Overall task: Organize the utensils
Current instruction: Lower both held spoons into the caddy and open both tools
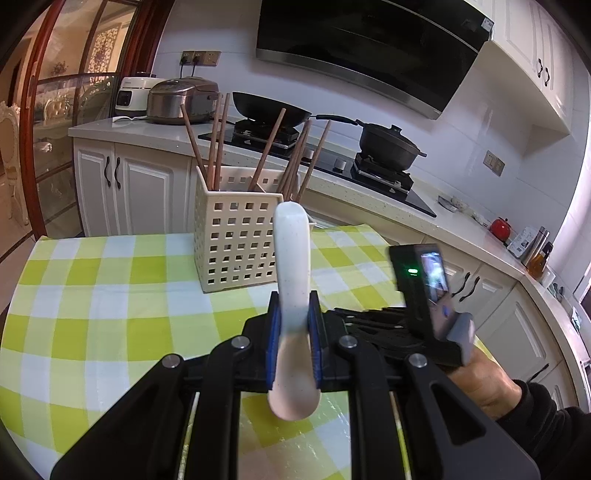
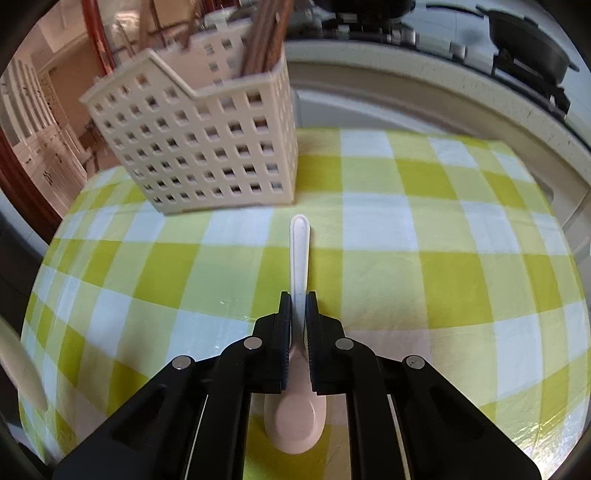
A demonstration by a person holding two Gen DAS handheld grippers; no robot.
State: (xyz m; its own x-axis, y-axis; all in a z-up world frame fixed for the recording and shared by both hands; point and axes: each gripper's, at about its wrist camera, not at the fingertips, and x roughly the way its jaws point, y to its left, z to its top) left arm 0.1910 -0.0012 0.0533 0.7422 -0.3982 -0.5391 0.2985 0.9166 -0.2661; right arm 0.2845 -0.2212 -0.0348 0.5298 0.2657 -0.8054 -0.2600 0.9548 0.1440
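The left gripper (image 1: pixel 293 317) is pinching a white spoon (image 1: pixel 291 258). Its blue pads (image 1: pixel 274 332) press on both sides of the spoon's middle. The spoon is held up off the table. Its handle points toward 12 o'clock, at the holder, and its rounded bowl end hangs near the camera at 6 o'clock.

Just past the spoon's tip stands a cream utensil holder (image 1: pixel 236 243) full of square holes. Brown chopsticks (image 1: pixel 266 147) stick up out of it and lean out in different ways. The holder sits on a table with a green and white checked cloth (image 1: pixel 103 295).

The right gripper (image 2: pixel 299 310) is pinching another spoon (image 2: pixel 300 258), a pale one with a pinkish bowl. Its fingers squeeze the thin handle. This spoon seems to lie low over the checked cloth (image 2: pixel 424 240), but I cannot tell if it touches. Its handle tip points to 12 o'clock and its bowl is at 6 o'clock, under the gripper. The same holder (image 2: pixel 207 147) stands at 11 o'clock, near the handle tip but apart from it, with the chopsticks (image 2: pixel 266 33) in its tall back part.

In the left view, at 4 o'clock, the person's right hand (image 1: pixel 484 384) holds the other tool. Behind the table are a stove with a black wok (image 1: pixel 269 107) and a black pot (image 1: pixel 388 144).
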